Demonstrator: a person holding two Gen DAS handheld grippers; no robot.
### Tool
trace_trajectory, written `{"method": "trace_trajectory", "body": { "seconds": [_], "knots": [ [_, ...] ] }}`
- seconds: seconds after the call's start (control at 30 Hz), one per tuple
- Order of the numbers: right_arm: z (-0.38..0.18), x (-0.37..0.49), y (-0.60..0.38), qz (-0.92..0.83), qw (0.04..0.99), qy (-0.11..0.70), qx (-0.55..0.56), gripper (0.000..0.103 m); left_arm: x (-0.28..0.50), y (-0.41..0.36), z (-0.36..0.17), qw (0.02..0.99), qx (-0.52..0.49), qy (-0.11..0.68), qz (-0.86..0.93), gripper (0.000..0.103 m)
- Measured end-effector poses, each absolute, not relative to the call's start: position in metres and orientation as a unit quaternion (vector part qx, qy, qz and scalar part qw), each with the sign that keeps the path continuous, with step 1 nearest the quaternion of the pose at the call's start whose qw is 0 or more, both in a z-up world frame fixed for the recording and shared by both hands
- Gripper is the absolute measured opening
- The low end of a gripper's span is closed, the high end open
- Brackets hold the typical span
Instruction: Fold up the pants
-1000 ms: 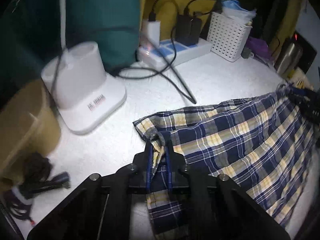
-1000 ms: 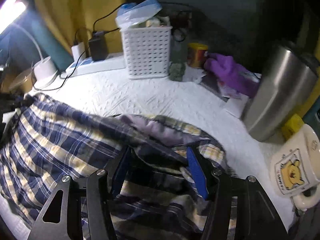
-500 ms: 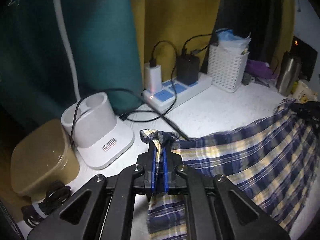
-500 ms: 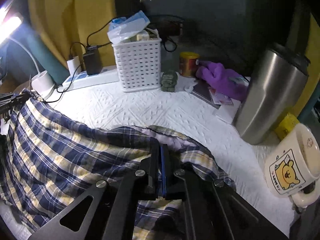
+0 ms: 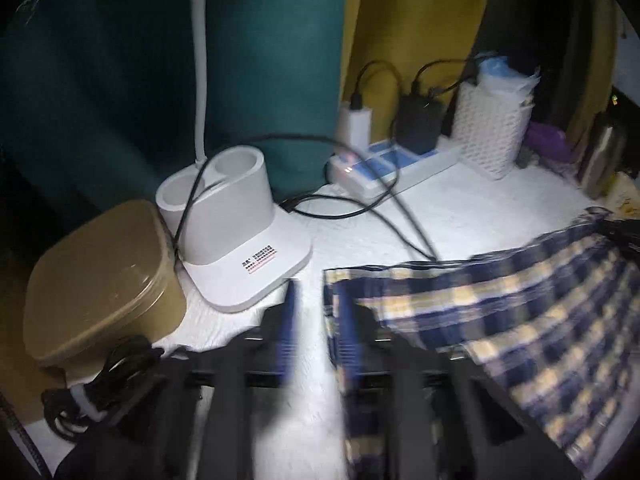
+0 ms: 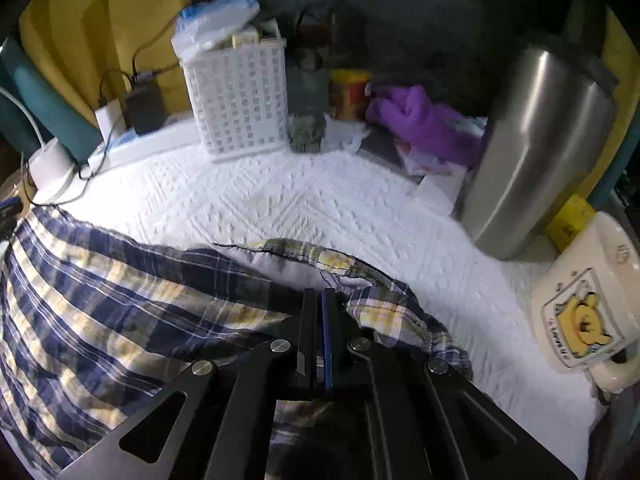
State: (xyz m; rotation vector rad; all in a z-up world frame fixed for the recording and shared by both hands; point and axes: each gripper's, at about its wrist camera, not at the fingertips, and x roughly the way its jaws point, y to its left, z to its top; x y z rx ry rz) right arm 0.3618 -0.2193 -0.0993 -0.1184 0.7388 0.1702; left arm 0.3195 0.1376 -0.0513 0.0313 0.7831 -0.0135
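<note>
The plaid pants (image 6: 120, 304) lie on the white textured cloth (image 6: 320, 204), long axis running sideways between the two grippers. The right gripper (image 6: 320, 320) is clamped tight on a bunched fold of them. The left gripper (image 5: 316, 320) has its fingers spread, the pants' corner beside its right finger (image 5: 346, 328). A lamp base (image 5: 236, 232) stands just beyond.

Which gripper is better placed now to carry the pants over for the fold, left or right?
Right, probably. The right gripper is shut on the pants and can pull them at once. The left gripper is open, the cloth edge beside one finger, so it must grasp first.
</note>
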Motion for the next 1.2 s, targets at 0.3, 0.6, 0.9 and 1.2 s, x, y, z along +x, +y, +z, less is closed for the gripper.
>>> {"method": "trace_trajectory", "body": {
  "seconds": [0.3,0.6,0.9,1.2],
  "knots": [
    [-0.082,0.324,-0.179,0.125,0.928,0.344,-0.070,0.003,0.256,0.121,-0.055,0.906,-0.014,0.419,-0.055,0.054],
    [-0.099,0.287,-0.180,0.110,0.920,0.365,-0.089,0.005,0.203,0.092,-0.088,0.886,0.009,0.461,-0.058,0.054],
    [-0.124,0.250,-0.236,0.052,0.918,0.385,-0.082,0.103,0.197,0.099,-0.097,0.886,0.019,0.463,-0.014,0.056],
    [-0.111,0.215,-0.302,0.015,0.933,0.359,0.017,0.102,0.175,0.051,-0.058,0.912,0.019,0.403,-0.071,0.056]
  ]
}}
